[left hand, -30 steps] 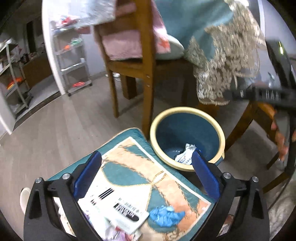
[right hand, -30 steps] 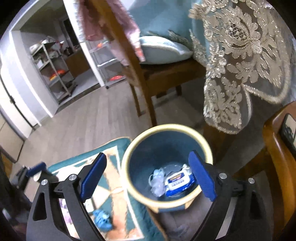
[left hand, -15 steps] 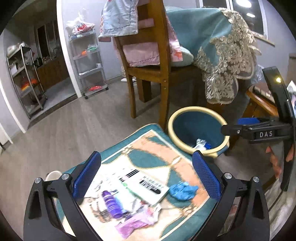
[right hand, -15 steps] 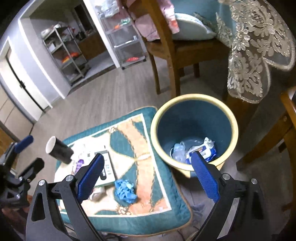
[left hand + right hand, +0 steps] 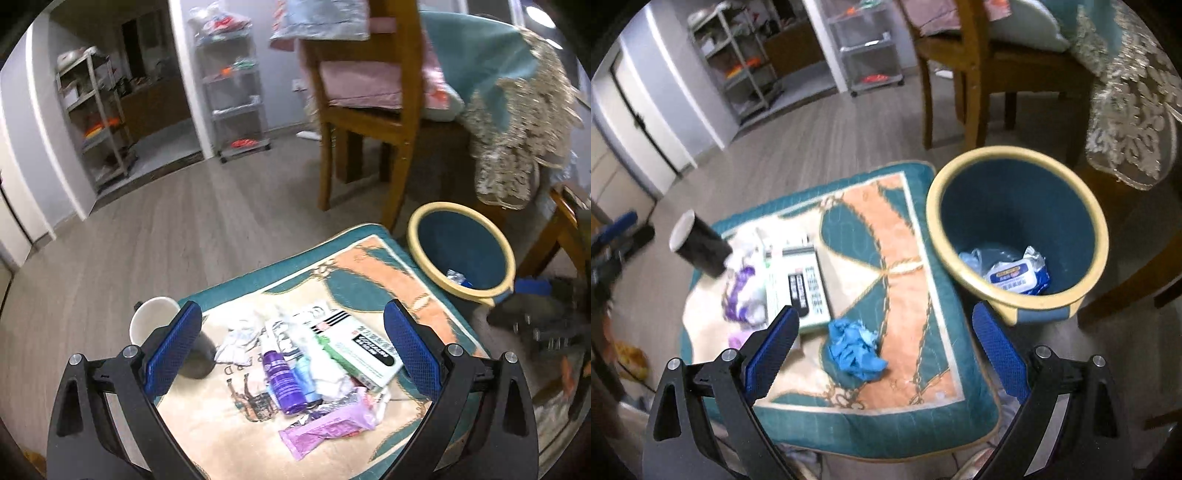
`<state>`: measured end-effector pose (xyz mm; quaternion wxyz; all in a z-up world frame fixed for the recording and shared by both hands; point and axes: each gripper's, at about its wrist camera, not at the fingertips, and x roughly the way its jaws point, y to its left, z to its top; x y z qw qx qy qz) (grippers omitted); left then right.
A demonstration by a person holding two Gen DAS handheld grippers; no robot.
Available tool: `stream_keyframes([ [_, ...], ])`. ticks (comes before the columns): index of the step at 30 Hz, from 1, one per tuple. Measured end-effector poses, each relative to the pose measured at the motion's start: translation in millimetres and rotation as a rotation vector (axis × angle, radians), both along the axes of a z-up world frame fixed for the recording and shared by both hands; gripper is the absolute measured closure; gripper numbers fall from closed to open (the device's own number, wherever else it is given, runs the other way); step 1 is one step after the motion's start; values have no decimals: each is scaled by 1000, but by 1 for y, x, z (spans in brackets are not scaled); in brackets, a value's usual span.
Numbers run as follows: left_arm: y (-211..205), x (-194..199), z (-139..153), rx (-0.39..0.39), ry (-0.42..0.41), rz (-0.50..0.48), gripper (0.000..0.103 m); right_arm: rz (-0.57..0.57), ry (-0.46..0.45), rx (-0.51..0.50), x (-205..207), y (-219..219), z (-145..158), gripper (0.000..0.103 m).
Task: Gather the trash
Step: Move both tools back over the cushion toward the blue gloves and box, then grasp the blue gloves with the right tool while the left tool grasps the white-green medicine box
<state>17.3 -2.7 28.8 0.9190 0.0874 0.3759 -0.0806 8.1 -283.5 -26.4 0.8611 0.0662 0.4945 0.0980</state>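
A blue bin with a yellow rim (image 5: 428,254) (image 5: 1100,225) stands beside a teal patterned cushion (image 5: 354,284) (image 5: 897,229); a wipes packet (image 5: 1015,277) lies inside. On the cushion lie a black paper cup (image 5: 199,354) (image 5: 701,251), a purple bottle (image 5: 282,380), a white box (image 5: 365,350) (image 5: 805,284), a purple wrapper (image 5: 325,424), tissues and a crumpled blue glove (image 5: 855,349). My left gripper (image 5: 291,354) is open above the pile. My right gripper (image 5: 882,347) is open above the glove.
A wooden chair (image 5: 369,122) (image 5: 964,66) with pink cushions stands behind the bin. A lace-trimmed tablecloth (image 5: 517,147) (image 5: 1126,110) hangs at the right. Metal shelf racks (image 5: 232,92) stand at the far wall. Wood floor surrounds the cushion.
Both grippers have pulled back from the bin toward the cushion. The left view now holds the trash pile; the right view now holds the blue glove between its fingers.
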Motion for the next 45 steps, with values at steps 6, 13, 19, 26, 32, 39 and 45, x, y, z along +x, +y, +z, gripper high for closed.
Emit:
stream_keyframes([
  [6, 6, 6, -4, -5, -1, 11, 6, 49, 40, -23, 0, 13, -17, 8],
  [13, 4, 20, -15, -32, 28, 24, 6, 72, 93, 12, 6, 21, -41, 8],
  [19, 1, 31, -33, -25, 71, 30, 6, 91, 176, 34, 10, 30, -65, 33],
  [26, 2, 42, -50, -40, 123, 47, 6, 129, 221, 14, 14, 38, -77, 47],
  [32, -8, 50, -73, 4, 173, 49, 6, 144, 262, 1, 19, 40, -88, 47],
  [39, -25, 51, -86, -30, 222, 49, 6, 148, 296, 14, 23, 37, -92, 88],
  [45, -49, 47, -97, 9, 238, 74, 6, 73, 168, 39, 36, 14, -51, 89],
])
